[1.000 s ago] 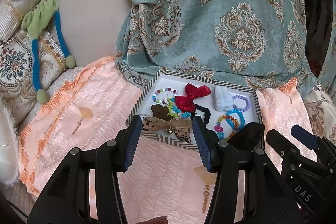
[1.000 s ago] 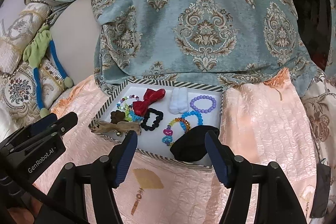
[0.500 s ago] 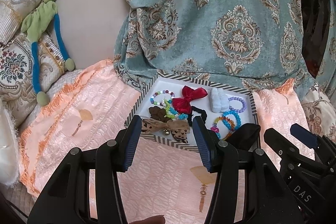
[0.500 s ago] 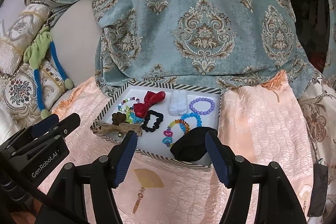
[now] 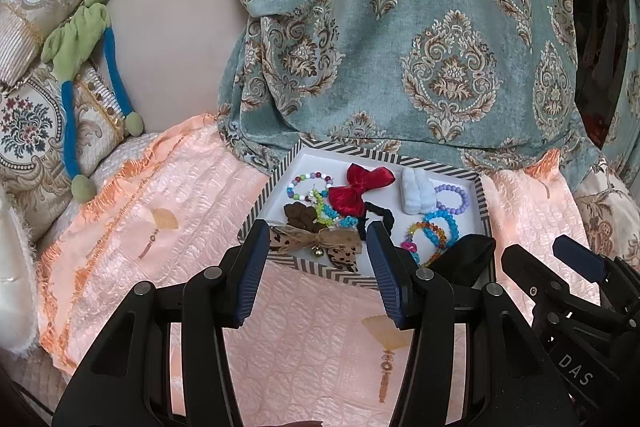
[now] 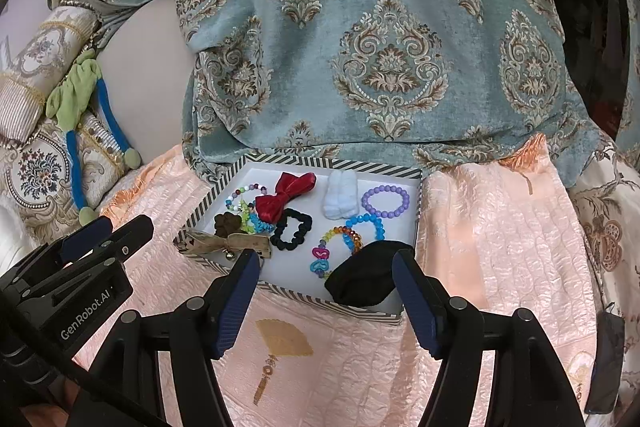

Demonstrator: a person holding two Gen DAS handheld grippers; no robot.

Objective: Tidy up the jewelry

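Observation:
A striped-rim white tray (image 5: 448, 166) (image 6: 340, 163) lies on a peach quilt. It holds a red bow (image 5: 360, 189) (image 6: 286, 197), a brown spotted bow (image 5: 316, 241) (image 6: 224, 242) over its front-left rim, a black scrunchie (image 6: 291, 229), a white clip (image 6: 340, 195), a purple bead bracelet (image 6: 386, 202), several colourful bead bracelets (image 5: 430, 233) and a black pouch (image 6: 370, 279). My left gripper (image 5: 316, 239) is open and empty, just before the brown bow. My right gripper (image 6: 326, 267) is open and empty, at the tray's front rim by the pouch.
A teal patterned blanket (image 6: 380, 47) hangs right behind the tray. Embroidered cushions (image 5: 28, 123) and a green-and-blue soft toy (image 5: 80, 39) lie at the left. The peach quilt (image 6: 500, 227) spreads around the tray. A dark phone-like object (image 6: 608, 359) lies at the right edge.
Both grippers have drawn back slightly from the tray, so it looks a little farther away. Both stay open and nothing in the tray has moved.

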